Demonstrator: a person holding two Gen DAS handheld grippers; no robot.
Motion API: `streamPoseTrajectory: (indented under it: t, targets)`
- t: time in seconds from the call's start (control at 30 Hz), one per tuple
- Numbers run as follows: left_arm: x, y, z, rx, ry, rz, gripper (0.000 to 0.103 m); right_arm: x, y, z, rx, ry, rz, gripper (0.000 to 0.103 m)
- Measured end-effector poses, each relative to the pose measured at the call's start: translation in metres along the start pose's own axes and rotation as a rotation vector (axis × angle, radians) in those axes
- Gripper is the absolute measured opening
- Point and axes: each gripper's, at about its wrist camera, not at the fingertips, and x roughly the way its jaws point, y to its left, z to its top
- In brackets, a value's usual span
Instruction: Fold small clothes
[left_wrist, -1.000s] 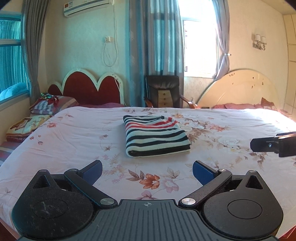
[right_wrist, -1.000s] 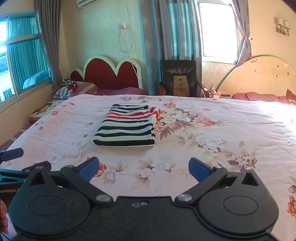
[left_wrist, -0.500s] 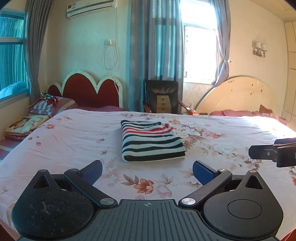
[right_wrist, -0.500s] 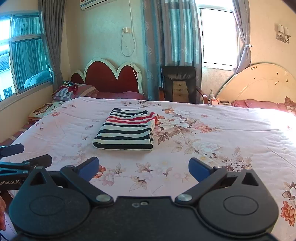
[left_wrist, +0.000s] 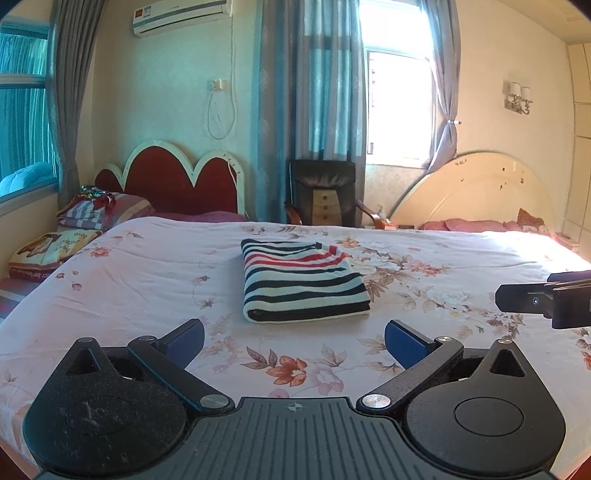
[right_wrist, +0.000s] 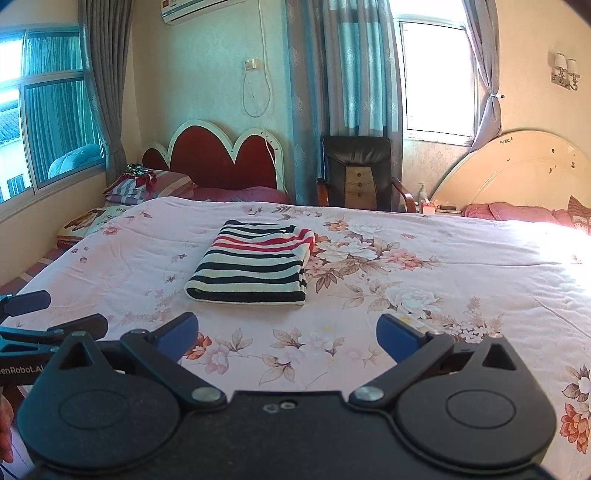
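both wrist cams sit low behind each tool, facing across the bed (left_wrist: 147, 280) toward the headboards, sharing the striped garment (right_wrist: 255, 264) straight ahead.

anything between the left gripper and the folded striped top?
Nothing: only bare floral bedspread lies between the open left gripper and the striped top, as the left wrist view shows.

Light: daylight was admitted through the window (left_wrist: 399, 107) | Glare: the bedspread (right_wrist: 554, 240) was washed out at right | Distortion: edges were bowed, corners vignetted | Focus: sharp

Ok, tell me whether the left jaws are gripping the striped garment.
No: the striped garment lies folded on the bed, apart from the open left gripper.
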Motion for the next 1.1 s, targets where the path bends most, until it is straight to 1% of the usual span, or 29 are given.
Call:
streamPoseTrajectory:
  t: [0.47,1.1]
  targets:
    - [-0.0004,-0.0014,-0.0019,-0.012,-0.008,-0.002,0.103,0.0001,0.0031,0.0014,-0.01,0.001,-0.002,0.102]
    - [0.0028,-0.0059,0.0028,0.011,0.0,-0.015,0.103,-0.0023,-0.0052,0.0011,-0.002,-0.007,-0.011,0.102]
